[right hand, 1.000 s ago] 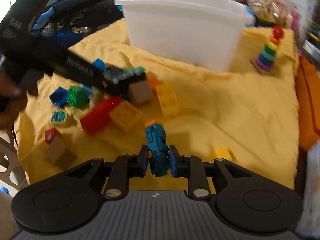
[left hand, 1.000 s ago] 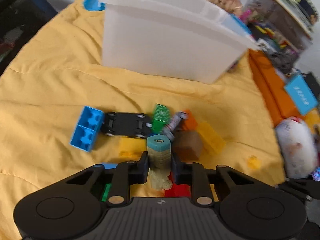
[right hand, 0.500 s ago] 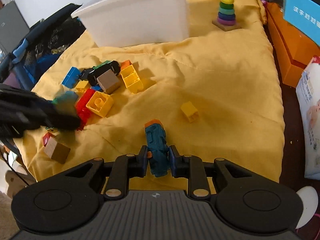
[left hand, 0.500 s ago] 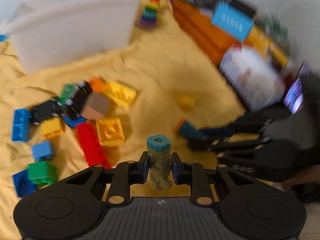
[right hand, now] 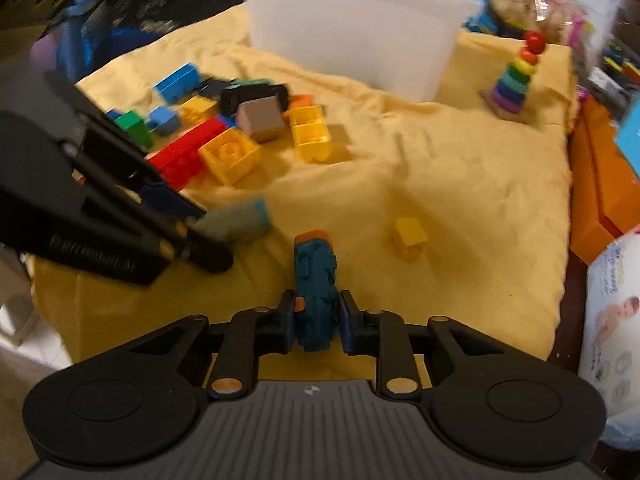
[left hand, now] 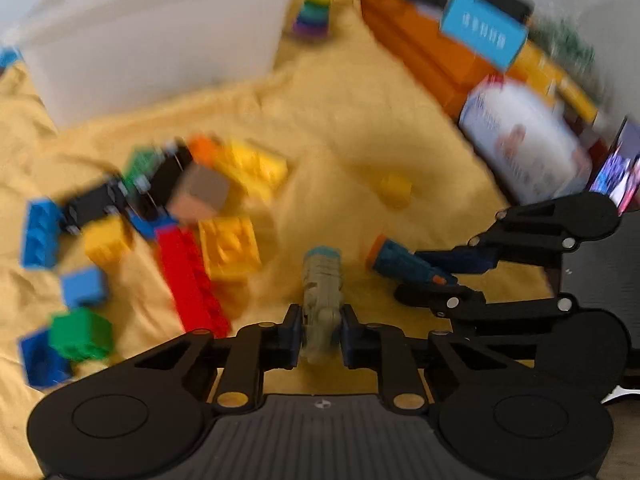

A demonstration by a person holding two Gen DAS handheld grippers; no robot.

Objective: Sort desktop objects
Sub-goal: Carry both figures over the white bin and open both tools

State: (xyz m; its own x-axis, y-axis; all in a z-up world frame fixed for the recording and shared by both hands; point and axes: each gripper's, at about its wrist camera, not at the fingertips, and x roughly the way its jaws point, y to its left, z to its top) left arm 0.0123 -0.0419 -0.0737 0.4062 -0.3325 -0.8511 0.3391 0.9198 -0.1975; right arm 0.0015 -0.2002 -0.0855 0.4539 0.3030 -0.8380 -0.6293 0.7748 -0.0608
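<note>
My left gripper point(left hand: 320, 330) is shut on an olive toy figure with a teal cap point(left hand: 322, 280), held over the yellow cloth point(left hand: 352, 128). My right gripper point(right hand: 314, 320) is shut on a blue toy figure with an orange cap point(right hand: 314, 276). Each shows in the other's view: the right gripper with the blue figure point(left hand: 404, 266) at the right, the left gripper with the olive figure point(right hand: 236, 222) at the left. A pile of bricks lies ahead: a red brick point(right hand: 186, 154), yellow bricks point(right hand: 230, 154), a brown cube point(right hand: 262, 116), a black toy car point(right hand: 252, 94). A white bin point(right hand: 352, 24) stands behind.
A small yellow brick point(right hand: 410, 236) lies alone on the cloth. A rainbow ring stacker point(right hand: 516, 80) stands at the back right. Orange boxes point(right hand: 600, 176) and a white wipes pack point(right hand: 612, 340) border the right edge. Dark bags point(right hand: 140, 12) sit at the back left.
The left gripper with the olive figure has swung from the brick pile toward the right gripper. The two held figures are now close together. Both grips stay shut.
</note>
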